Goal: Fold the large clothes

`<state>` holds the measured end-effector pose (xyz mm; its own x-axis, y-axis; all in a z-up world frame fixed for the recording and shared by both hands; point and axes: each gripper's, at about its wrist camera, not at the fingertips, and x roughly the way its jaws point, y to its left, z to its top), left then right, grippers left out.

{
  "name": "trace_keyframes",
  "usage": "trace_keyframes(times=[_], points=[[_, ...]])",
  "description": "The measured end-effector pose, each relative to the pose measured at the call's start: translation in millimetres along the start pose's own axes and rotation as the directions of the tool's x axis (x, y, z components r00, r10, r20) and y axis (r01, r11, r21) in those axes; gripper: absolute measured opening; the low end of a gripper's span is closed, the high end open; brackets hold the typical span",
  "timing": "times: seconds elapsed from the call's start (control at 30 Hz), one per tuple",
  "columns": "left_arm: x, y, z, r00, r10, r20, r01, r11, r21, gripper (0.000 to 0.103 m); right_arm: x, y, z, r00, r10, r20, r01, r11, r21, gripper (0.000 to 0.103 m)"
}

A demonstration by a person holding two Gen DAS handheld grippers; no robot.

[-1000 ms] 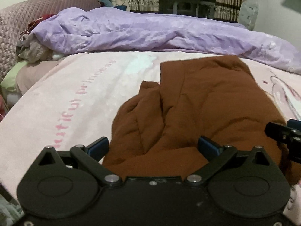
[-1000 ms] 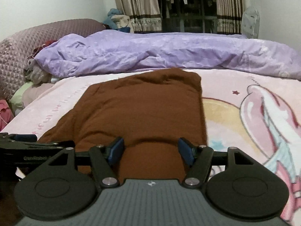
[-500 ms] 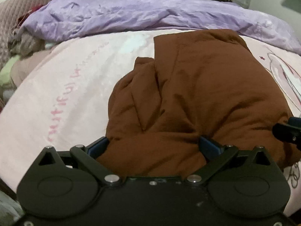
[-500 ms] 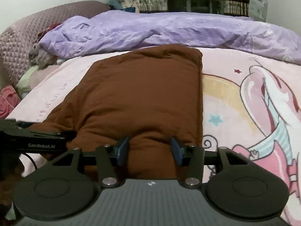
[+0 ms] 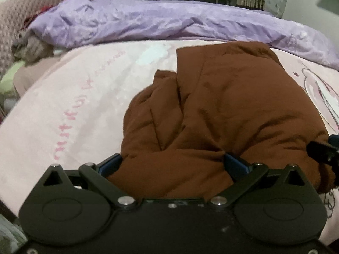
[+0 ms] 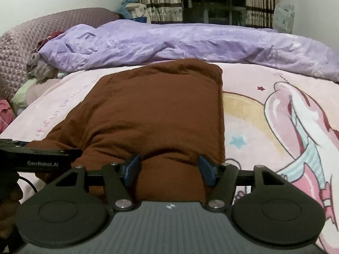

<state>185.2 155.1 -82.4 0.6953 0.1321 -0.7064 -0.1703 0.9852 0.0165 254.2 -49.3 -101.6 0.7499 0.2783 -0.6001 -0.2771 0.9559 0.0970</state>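
Observation:
A large brown garment (image 5: 222,105) lies partly folded on the pink bed sheet (image 5: 84,97), its near edge bunched. My left gripper (image 5: 172,165) is open, with the garment's near left edge between its blue fingers. In the right wrist view the garment (image 6: 159,114) looks like a long rectangle. My right gripper (image 6: 169,167) is open, narrower, with a fold of the near right edge between its fingers. The left gripper shows at the left of the right wrist view (image 6: 40,158); the right gripper's tip shows at the right edge of the left wrist view (image 5: 324,152).
A crumpled purple duvet (image 6: 190,42) lies across the far side of the bed. A quilted mauve headboard (image 6: 25,42) and a clothes pile (image 6: 42,69) are at the far left. Curtains (image 6: 159,0) hang behind. A cartoon print (image 6: 296,122) covers the sheet on the right.
Both grippers moved forward onto the garment's near edge, then drew slightly back. The right gripper's fingers narrowed around the fold. The near edge has bunched up.

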Motion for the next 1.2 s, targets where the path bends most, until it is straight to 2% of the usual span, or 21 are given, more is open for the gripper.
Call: trace_keyframes(times=[0.1,0.23,0.33,0.4,0.47,0.5,0.53,0.63,0.77,1.0,1.1,1.2], points=[[-15,1,2,1.0,-0.001,0.02,0.002,1.0,-0.003,0.103,-12,-2,5,1.0,0.012,0.001,-0.012,1.0,0.01,0.073],[-35,6,1,0.998,-0.04,0.038,0.041,0.999,-0.027,0.103,-30,-2,8,1.0,0.002,0.024,-0.002,1.0,-0.007,0.073],[-43,9,-2,0.998,-0.049,0.037,0.05,0.999,-0.021,0.103,-35,-5,8,1.0,0.028,0.006,-0.028,1.0,0.009,0.061],[-42,13,-4,0.997,-0.072,0.018,0.073,0.997,-0.035,0.103,-32,-7,5,0.999,0.042,-0.018,-0.042,0.999,0.006,0.059],[-29,13,-8,0.998,-0.058,-0.021,0.057,0.998,-0.022,0.103,-15,-8,1,0.996,0.045,-0.076,-0.045,0.999,0.005,0.049],[-14,10,-12,0.998,-0.041,-0.055,0.041,0.999,0.002,0.103,-5,-9,-3,0.994,0.045,-0.1,-0.045,0.999,0.003,0.048],[-4,8,-15,0.996,-0.051,-0.078,0.052,0.999,0.005,0.103,4,-8,-7,0.994,0.039,-0.102,-0.041,0.999,-0.014,0.049],[13,11,-22,0.991,-0.102,-0.087,0.096,0.993,-0.072,0.103,7,-2,-11,0.997,0.013,-0.077,-0.016,0.999,-0.041,0.05],[11,10,-21,0.992,-0.101,-0.08,0.097,0.994,-0.054,0.103,4,1,-11,0.997,0.013,-0.071,-0.016,0.999,-0.036,0.05],[-21,19,-13,0.996,-0.091,-0.004,0.091,0.995,-0.05,0.103,-24,-11,0,0.999,0.04,-0.021,-0.04,0.999,0.013,0.055],[-43,36,-1,0.994,-0.101,0.045,0.105,0.989,-0.101,0.103,-35,-21,5,1.0,0.022,0.014,-0.022,0.999,0.043,0.055],[-49,47,2,0.994,-0.099,0.041,0.104,0.985,-0.138,0.103,-32,-25,4,0.999,0.014,-0.03,-0.012,0.999,0.035,0.055]])
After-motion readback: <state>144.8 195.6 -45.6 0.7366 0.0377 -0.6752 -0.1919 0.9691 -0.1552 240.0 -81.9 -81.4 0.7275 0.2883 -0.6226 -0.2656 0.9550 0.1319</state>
